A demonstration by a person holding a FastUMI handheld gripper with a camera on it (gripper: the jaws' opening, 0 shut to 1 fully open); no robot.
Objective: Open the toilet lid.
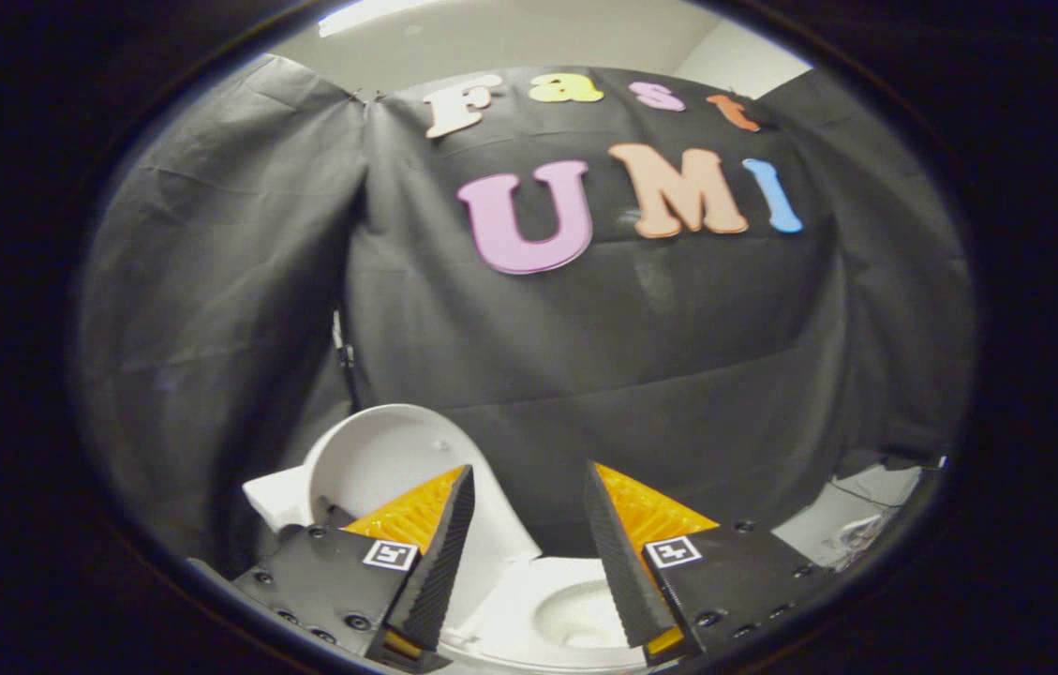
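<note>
Now gripper (pixel 529 483) hangs above toilet, fingers spread wide, nothing between them. Toilet lid (pixel 379 459) stands raised, near upright, beyond left finger, leaning back toward cistern (pixel 275 497) against black cloth wall (pixel 641 375). Bowl (pixel 571 614) lies exposed below, between fingers. Seat rim (pixel 500 605) down around bowl. Judgement: lid looks already open; fingers wide because no grip needed, lid resting on own balance.

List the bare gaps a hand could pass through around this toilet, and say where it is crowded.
The gripper is open with nothing between its fingers; that gap above the toilet bowl is free. Space is tight where the raised toilet lid stands close before the black cloth wall.
</note>
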